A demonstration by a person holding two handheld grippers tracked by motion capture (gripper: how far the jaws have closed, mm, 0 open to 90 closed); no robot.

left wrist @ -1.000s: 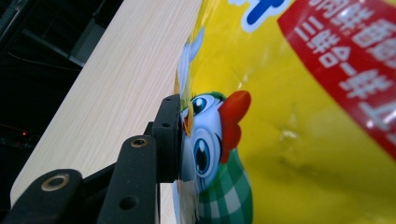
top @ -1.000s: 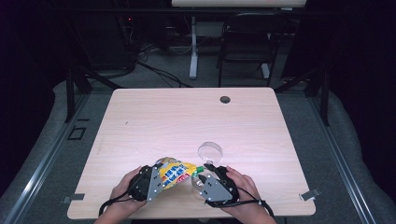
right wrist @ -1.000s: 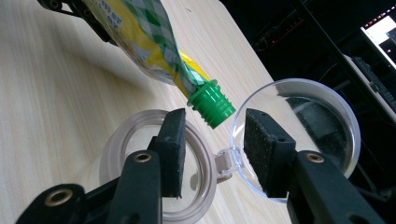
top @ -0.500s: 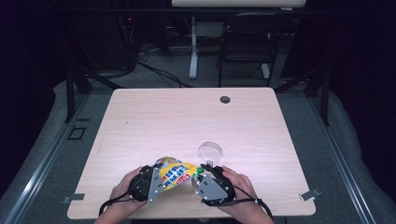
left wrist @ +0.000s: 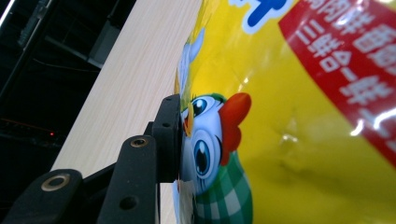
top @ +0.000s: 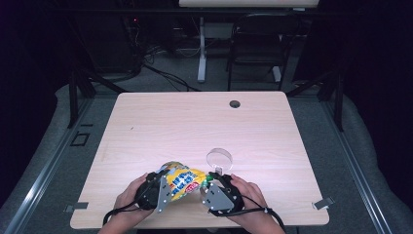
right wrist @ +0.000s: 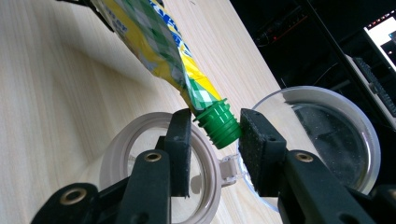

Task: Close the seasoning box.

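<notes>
**A:** High view first: where is the pouch (top: 182,181)?

**B:** Just on the person's side of the clear container (top: 219,158), at the near edge of the table (top: 195,126), slung between the two grippers.

**A:** And the left gripper (top: 163,187)?

**B:** Clamped on the pouch's yellow body; in the left gripper view a black jaw presses flat against the printed chicken.

**A:** The right gripper (right wrist: 215,135)?

**B:** Its jaws have just been closing. The green cap (right wrist: 219,123) sits between them, directly over the container and its hinged lid (right wrist: 154,172). Both pads seem to touch the cap.
</notes>
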